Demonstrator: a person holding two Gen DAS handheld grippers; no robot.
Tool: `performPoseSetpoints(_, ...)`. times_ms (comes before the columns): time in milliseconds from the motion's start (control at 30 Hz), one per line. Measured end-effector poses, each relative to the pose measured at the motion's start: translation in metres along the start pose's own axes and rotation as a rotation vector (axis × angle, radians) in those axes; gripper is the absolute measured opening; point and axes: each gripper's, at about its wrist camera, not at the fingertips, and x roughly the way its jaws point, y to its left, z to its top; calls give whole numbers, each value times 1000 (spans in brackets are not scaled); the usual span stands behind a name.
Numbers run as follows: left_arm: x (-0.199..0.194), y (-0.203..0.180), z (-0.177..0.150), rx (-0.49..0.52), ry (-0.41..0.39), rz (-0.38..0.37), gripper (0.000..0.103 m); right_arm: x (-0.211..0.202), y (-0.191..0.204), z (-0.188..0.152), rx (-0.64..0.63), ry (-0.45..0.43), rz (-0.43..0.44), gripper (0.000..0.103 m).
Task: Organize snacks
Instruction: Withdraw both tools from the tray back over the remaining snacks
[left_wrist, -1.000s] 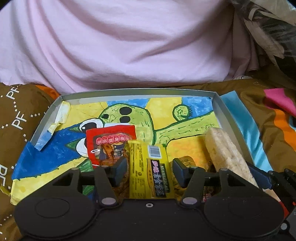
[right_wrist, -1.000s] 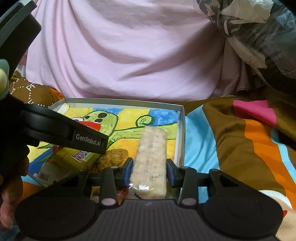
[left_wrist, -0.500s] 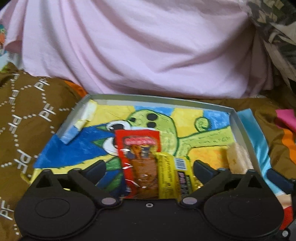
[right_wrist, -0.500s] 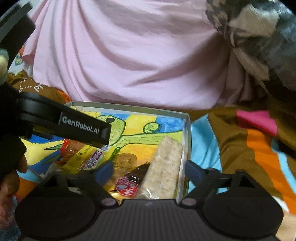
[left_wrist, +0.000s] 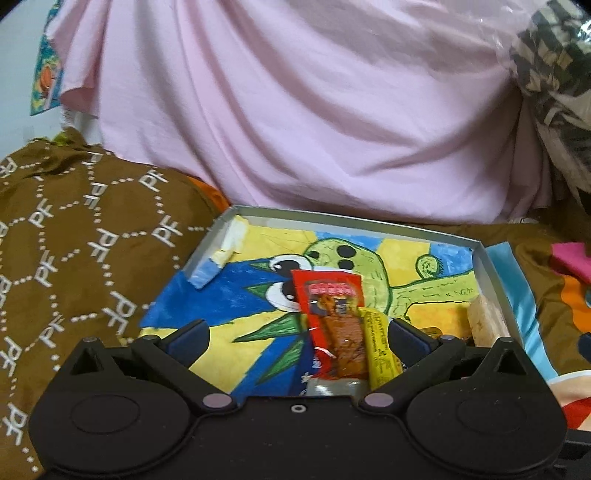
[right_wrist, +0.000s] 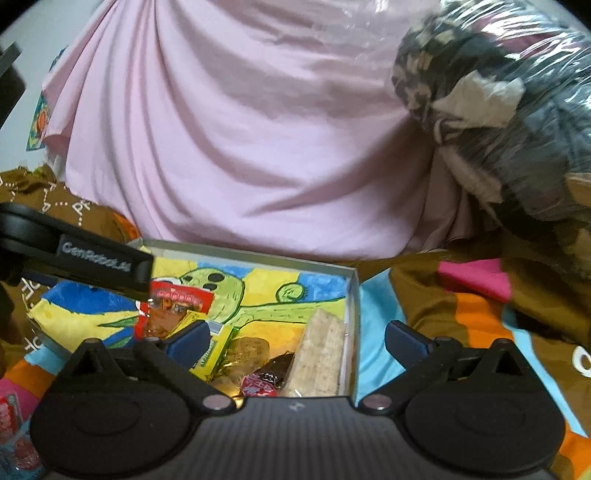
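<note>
Pink cloth (left_wrist: 314, 110) fills the upper frame while our left gripper (left_wrist: 297, 338) is spread wide and our right gripper (right_wrist: 295, 341) is opening, both empty, above the snack tray (left_wrist: 354, 218).

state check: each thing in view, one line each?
Shallow grey cardboard tray: open, painted paper inside.
Red snack packet: flat in tray, sealed.
Yellow snack packet: beside the red one, released.
Pale rice-cracker bar: along tray's right wall.
Left tool: open, empty.
Right tool: opening, empty.
</note>
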Motion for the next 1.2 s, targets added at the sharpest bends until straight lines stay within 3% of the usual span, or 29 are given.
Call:
performPoseSetpoints(400,-64,27,-19,14,-26,8,102,-53,4,8,35,-53,-20,103)
performPoseSetpoints(900,-139,82,-56,52,-62,43,102,-115,31,1,38,18,37,103)
performPoseSetpoints(1200,-162,107,-85,30,-20,71,102,-153,42,-7,54,83,59,103)
